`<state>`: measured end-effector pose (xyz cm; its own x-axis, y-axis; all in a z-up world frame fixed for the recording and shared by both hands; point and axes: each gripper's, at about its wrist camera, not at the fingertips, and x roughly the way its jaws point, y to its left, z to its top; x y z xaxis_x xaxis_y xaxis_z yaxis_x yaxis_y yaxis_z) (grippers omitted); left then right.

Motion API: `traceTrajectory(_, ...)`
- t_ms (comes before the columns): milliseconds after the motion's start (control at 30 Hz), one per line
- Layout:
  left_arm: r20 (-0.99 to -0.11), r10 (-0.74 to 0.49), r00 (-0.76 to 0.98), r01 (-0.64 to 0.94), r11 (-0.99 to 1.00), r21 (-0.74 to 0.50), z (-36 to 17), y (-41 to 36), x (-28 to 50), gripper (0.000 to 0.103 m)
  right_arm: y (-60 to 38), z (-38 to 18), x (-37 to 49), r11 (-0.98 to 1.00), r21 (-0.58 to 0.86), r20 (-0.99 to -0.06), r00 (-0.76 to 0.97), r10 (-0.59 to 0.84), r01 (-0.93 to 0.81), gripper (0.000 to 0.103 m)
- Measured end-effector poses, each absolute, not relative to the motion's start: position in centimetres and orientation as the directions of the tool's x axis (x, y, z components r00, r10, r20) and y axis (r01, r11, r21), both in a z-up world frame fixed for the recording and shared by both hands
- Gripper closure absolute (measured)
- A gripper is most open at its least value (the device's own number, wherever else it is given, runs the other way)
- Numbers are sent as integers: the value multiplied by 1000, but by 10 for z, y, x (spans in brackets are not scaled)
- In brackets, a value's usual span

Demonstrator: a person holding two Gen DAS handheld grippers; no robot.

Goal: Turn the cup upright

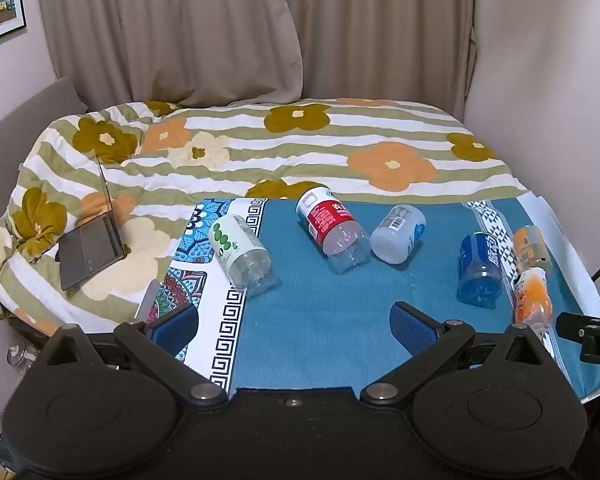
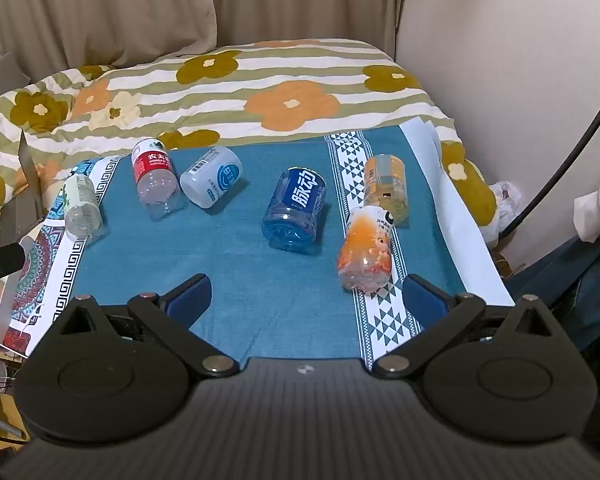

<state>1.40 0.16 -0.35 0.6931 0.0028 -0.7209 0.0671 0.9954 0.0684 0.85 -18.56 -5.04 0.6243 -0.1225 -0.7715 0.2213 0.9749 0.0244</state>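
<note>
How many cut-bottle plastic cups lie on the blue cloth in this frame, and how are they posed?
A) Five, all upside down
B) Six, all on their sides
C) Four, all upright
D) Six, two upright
B: the right wrist view shows six lying down: green-labelled, red-labelled, white, blue, pale orange, and bright orange.

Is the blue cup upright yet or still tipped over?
Tipped. The blue cup lies on its side on the cloth, label along its length, base toward the camera. Neither gripper touches it.
</note>
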Motion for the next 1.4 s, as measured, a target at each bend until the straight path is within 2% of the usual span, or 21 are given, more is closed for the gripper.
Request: traceTrajectory(1400,-702,32,712,35,996,80,2,-1,5,0,-187,-44,-1,978,23,-763,636,-117,207,0)
